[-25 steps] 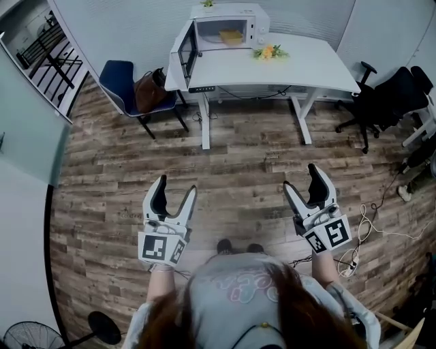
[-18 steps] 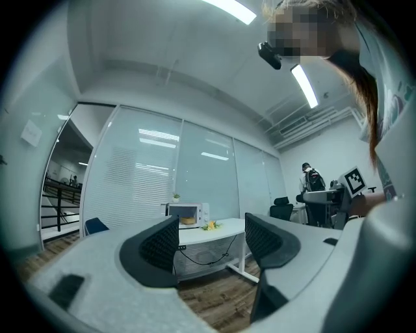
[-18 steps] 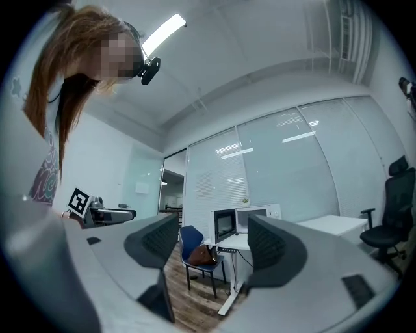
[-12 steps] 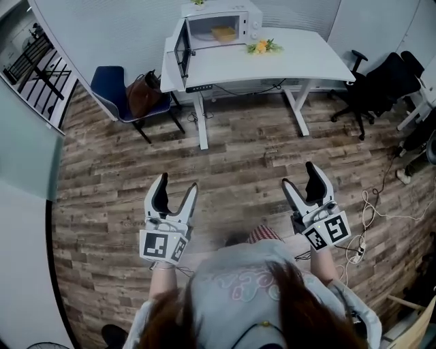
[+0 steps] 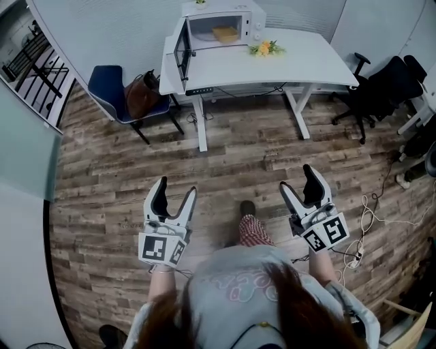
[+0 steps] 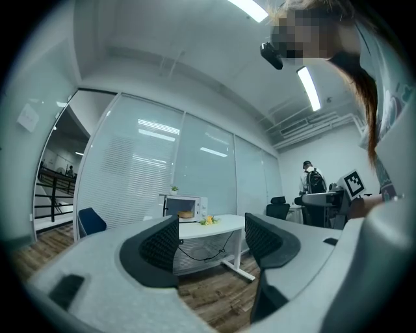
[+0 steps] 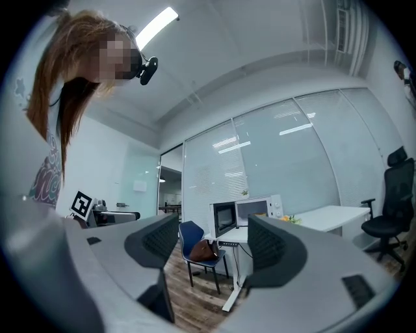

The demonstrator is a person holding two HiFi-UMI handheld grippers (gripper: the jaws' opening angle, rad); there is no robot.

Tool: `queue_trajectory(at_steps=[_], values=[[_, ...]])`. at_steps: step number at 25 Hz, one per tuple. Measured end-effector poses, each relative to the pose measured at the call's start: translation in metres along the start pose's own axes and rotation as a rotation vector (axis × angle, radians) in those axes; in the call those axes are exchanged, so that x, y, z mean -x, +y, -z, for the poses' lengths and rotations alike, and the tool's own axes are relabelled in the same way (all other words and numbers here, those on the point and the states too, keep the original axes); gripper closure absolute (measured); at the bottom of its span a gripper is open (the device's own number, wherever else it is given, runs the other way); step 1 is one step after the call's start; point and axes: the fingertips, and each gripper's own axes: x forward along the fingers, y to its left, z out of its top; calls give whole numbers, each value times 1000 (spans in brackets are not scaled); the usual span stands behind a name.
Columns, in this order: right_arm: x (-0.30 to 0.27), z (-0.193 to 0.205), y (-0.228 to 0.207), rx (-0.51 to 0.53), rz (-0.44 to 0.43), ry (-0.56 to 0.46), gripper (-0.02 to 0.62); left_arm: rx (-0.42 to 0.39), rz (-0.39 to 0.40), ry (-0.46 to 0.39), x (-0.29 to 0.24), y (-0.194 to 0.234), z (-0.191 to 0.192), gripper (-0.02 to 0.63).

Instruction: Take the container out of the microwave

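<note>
Both pairs of jaws stand apart with nothing between them. The left gripper point(image 5: 176, 188) and the right gripper point(image 5: 296, 178) are held out in front of the person, pointing ahead over the wooden floor point(image 5: 225, 163). Each gripper view shows only the room through the gap.

The container point(image 5: 225, 33), a small yellowish thing, sits inside the microwave point(image 5: 249, 15), well apart from both grippers. The microwave stands at the back left of the white desk point(image 5: 293, 65), its door point(image 5: 182, 49) swung open to the left. So the task looks barely begun: the approach is under way and the reach is not yet made.

Several things could go wrong from here:
- The open door juts out near the desk's left edge, so a left gripper coming in wide could knock it.
- The flowers point(image 5: 264, 48) lie just beside the microwave's front right corner and could be swept off as the container is drawn out.
- The container looks shallow (what it holds cannot be made out), so a grip on one rim alone might tip it.
- A blue chair point(image 5: 109, 82) carrying a brown bag point(image 5: 139, 92) crowds the desk's left end.
- Loose cables point(image 5: 364, 221) trail on the floor to the person's right, and a careless step could snag them.
</note>
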Motion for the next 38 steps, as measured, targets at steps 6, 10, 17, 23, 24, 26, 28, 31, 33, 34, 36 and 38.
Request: queue_trajectory(at_steps=[6,10,17,23,24,26,28,31,33,34,36,38], values=[[-42,-2,-35,-7,-28,-17,278,-13,-26,-1,-43,15,-3,318],[-73,-6,-66,1,-41,-29,278,-10,-27,-14,-85,24,-4,318],[-125,-17,-125,8,-59,-42,278,-24,-32,-54,-171,38,-22,319],[-163,-24,-169,18,-88,-41,278,1,-38,-56,-231,47,-22,319],[-168,-24,-176,15,-91,-40,278,11,-37,-57,-241,47,-22,318],[-178,-23,-187,11,-103,-38,278,10,-34,-64,-258,44,-24,319],[-188,-24,-197,14,-119,-34,278,-12,-31,-68,-274,41,-26,318],[-200,-23,-211,18,-140,-33,278,-27,-43,-64,-290,41,-24,319],[-205,-19,-220,11,-155,-27,278,-20,-66,-59,-293,43,-19,318],[-207,-16,-222,6,-164,-22,278,-16,-80,-56,-293,44,-16,318],[-211,-10,-226,-5,-181,-7,278,-2,-106,-43,-292,45,-8,318],[-217,-6,-226,-17,-196,0,278,9,-122,-22,-290,46,1,319]])
